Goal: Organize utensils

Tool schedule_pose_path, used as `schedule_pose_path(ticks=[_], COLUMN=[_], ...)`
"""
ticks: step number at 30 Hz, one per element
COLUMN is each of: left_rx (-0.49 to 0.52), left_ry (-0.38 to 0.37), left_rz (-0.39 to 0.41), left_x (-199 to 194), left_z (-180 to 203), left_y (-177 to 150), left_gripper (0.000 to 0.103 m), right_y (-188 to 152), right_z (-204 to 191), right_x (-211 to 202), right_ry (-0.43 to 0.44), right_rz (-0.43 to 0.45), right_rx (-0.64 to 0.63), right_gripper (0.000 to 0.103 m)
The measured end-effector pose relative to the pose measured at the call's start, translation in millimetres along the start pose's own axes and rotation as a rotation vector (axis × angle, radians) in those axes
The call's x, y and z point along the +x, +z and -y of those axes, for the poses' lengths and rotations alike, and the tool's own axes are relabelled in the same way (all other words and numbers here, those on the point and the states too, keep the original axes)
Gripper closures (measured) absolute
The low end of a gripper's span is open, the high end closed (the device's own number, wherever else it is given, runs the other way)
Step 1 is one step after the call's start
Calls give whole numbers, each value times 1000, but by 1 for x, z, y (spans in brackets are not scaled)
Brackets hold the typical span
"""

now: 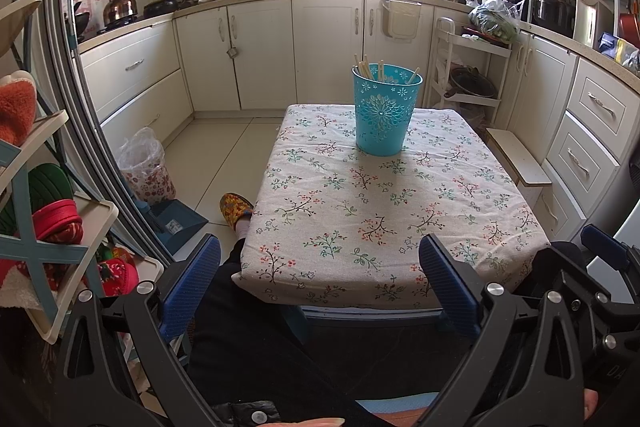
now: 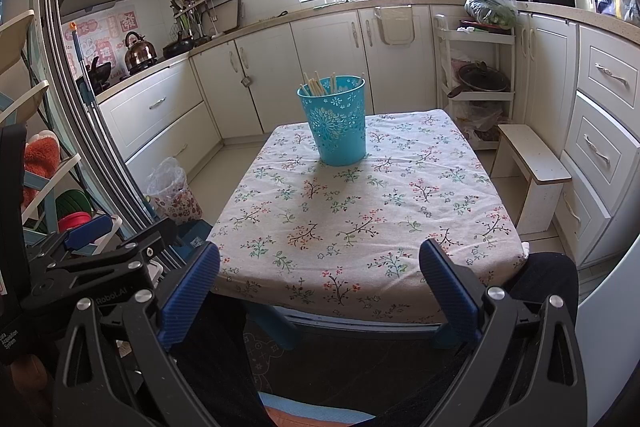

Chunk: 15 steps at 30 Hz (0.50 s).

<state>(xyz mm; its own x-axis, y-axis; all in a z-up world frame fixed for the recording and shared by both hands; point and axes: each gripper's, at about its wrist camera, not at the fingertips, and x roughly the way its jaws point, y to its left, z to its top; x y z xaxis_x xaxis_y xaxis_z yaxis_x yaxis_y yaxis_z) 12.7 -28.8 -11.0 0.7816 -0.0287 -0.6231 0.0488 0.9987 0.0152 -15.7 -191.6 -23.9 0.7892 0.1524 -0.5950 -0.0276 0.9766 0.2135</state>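
Your left tongs [image 1: 320, 279] and right tongs [image 2: 320, 279] hang open and empty before the table [image 1: 400, 227]; chopsticks [image 1: 366, 69] stand in the blue cup [image 1: 386, 115].

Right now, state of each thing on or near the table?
Turquoise perforated plastic cup: upright, at the table's far end.
Pale wooden chopsticks: standing in the cup, leaning.
Floral tablecloth: spread flat, slightly wrinkled.
Left gripper: fingers open, holding nothing.
Right gripper: fingers open, holding nothing.
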Motion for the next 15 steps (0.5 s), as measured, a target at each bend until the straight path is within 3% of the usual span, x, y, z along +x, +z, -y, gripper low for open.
schedule_pose_path(ticks=[15], left_rx=[1], left_ry=[0], left_rz=[2], left_x=[-2], left_z=[1], left_y=[0], left_gripper=[8], right_y=[-1], right_z=[0], right_x=[0], right_ry=[0], right_rz=[0], right_rx=[0], right_gripper=[7])
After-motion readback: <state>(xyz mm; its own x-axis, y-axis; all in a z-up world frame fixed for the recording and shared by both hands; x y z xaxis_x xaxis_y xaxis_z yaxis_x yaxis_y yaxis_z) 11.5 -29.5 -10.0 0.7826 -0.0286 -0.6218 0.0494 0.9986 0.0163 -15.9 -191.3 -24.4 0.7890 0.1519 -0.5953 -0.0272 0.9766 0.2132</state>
